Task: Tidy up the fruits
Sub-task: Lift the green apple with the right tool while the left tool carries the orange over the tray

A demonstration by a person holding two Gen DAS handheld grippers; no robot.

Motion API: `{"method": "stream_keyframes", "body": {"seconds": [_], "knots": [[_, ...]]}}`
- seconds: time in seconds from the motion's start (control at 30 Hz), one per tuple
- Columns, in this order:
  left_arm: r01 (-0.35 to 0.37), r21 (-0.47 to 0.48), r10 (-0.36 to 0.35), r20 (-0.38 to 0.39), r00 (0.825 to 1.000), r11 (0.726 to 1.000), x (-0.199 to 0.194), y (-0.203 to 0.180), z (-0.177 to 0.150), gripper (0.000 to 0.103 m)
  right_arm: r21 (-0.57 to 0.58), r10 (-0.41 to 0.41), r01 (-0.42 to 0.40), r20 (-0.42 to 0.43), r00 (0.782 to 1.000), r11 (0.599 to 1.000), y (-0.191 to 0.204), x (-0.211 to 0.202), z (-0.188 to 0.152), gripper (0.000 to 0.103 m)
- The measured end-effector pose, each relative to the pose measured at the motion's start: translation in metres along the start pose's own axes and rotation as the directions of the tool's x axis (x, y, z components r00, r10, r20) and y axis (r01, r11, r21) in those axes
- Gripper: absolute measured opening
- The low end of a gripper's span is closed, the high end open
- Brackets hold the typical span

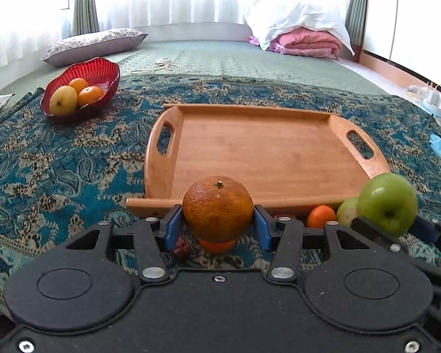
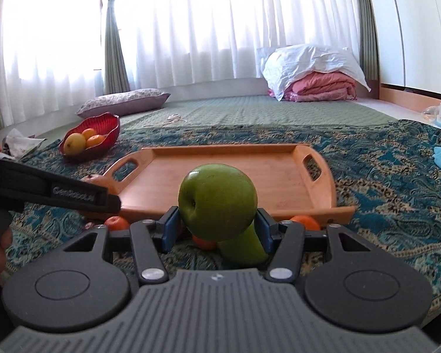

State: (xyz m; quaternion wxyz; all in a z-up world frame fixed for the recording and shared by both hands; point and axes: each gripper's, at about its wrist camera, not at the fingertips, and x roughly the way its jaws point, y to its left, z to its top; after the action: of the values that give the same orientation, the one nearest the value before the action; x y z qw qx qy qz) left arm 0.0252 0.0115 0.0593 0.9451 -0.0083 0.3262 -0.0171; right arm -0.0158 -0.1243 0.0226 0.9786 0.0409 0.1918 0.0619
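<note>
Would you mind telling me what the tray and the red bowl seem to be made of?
The tray looks like wood, perhaps bamboo: honey-coloured, with straight grain lines and a smooth satin finish. The red bowl looks like glass or clear plastic: translucent, ribbed and wavy-rimmed, with light glowing through its wall. Which of the two, the pictures leave open.

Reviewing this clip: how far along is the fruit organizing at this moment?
Early. Done: nothing lies on the wooden handled tray. The red ribbed glass bowl holds three fruits. In hand: the left gripper clamps a large rough-skinned orange, and the right gripper clamps a green apple. Left: small tangerines and a green pear lie on the patterned blue cloth before the tray.
</note>
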Motion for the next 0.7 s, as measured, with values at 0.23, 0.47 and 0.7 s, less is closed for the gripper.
{"method": "stream_keyframes", "body": {"seconds": [0.23,0.47,0.7], "knots": [[0.001,-0.013,0.000,0.022,1.000,1.000,0.014,0.010,0.020,0.048,0.024,-0.044,0.044,0.018,0.999,0.999,-0.023,0.020,0.022,0.058],[-0.001,-0.036,0.002,0.022,1.000,0.999,0.042,0.019,0.037,0.048,0.063,-0.084,0.084,-0.011,0.996,0.994,-0.047,0.051,0.030,0.058],[0.014,-0.076,-0.015,-0.012,1.000,0.997,0.073,0.025,0.041,0.048,0.077,-0.101,0.107,-0.076,0.992,0.991,-0.058,0.077,0.025,0.058]]}}
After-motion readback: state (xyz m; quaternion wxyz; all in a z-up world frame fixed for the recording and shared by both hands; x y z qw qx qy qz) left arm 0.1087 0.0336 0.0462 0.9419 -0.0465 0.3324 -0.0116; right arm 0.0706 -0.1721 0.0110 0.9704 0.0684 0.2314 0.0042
